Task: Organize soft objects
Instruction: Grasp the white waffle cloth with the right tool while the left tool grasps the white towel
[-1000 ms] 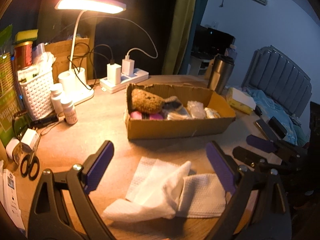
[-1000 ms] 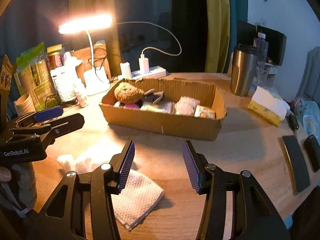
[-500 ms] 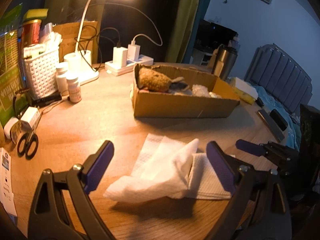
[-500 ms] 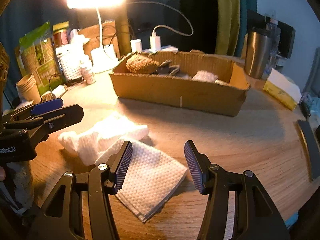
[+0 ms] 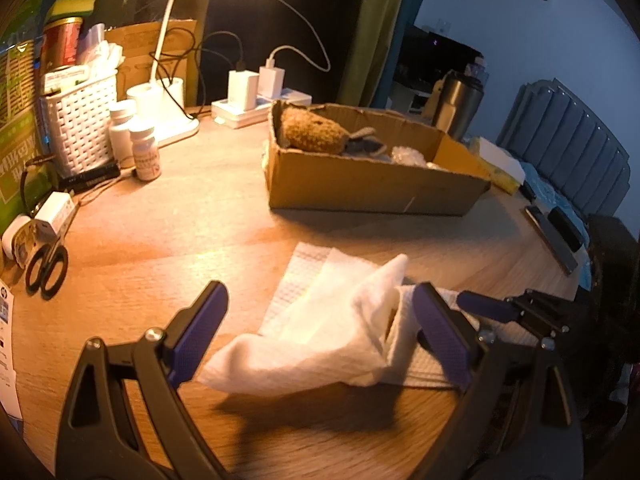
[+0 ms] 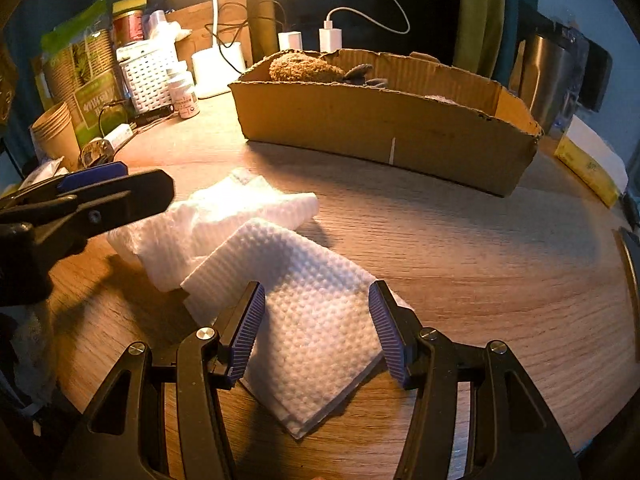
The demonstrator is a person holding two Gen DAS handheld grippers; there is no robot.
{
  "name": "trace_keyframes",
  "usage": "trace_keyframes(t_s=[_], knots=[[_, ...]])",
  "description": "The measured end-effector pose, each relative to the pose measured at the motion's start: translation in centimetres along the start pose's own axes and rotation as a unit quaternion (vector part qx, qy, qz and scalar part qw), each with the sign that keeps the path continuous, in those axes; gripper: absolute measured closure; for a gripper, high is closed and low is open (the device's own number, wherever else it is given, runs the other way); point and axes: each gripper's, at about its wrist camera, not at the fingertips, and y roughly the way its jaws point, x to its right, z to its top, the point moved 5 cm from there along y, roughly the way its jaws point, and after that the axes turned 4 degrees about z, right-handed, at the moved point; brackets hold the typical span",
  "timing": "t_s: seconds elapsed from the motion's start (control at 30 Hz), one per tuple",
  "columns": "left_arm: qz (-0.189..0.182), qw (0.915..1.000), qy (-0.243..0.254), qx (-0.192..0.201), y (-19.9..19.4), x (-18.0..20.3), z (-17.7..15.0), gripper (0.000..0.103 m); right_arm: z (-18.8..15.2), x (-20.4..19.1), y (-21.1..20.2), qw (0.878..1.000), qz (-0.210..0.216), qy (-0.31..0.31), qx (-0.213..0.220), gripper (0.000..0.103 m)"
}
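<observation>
Both pairs of jaws stand apart with nothing pinched in them. The right gripper (image 6: 316, 328) has its ribbed pads spread wide on either side of the near half of the white cloth (image 6: 304, 320), close above it but not pressing on it; its jaws have just been opening a little, with the cloth lying between them. The left gripper (image 5: 320, 336) is spread wider and brackets the rumpled, raised part of that same cloth, its pads clear of the fabric.

The cloth lies on the wooden table (image 6: 500, 264), near the front edge, half folded: the right-hand part flat and square, the left-hand part bunched up in a loose hump. That, I'd say, is why each hand has gone to its own end, one to steady the flat layers and the other to take the loose flap, so the piece can be folded or lifted without trailing.

Farther back sits the cardboard box (image 6: 384, 128), already holding a brown fuzzy thing (image 6: 306, 70) at its left end and other soft pieces I can't make out. It looks like the place the cloth is meant for. The lamp, basket and bottles crowd the far left, well apart from the work, which leaves the near stretch of table free for handling.
</observation>
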Motion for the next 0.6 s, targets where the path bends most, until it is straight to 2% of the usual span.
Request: trace_keyframes(t_s=[0.1, 0.17, 0.33, 0.43, 0.6], knots=[[0.001, 0.9999, 0.007, -0.007, 0.6, 0.6, -0.1, 0.008, -0.1, 0.3, 0.0, 1.0, -0.012, -0.007, 0.002, 0.047], [0.004, 0.9997, 0.015, -0.017, 1.1, 1.0, -0.2, 0.008, 0.0, 0.8, -0.1, 1.0, -0.015, -0.005, 0.005, 0.054], [0.015, 0.9987, 0.032, -0.035, 2.4, 2.2, -0.6, 0.008, -0.2, 2.1, -0.5, 1.0, -0.012, 0.001, 0.01, 0.08], [0.024, 0.9978, 0.041, -0.047, 3.2, 2.7, -0.9, 0.009, -0.3, 2.9, -0.7, 1.0, -0.011, 0.006, 0.014, 0.089], [0.038, 0.9961, 0.055, -0.057, 4.0, 3.2, -1.1, 0.01, -0.6, 4.7, -1.2, 1.0, -0.015, 0.015, 0.017, 0.093]])
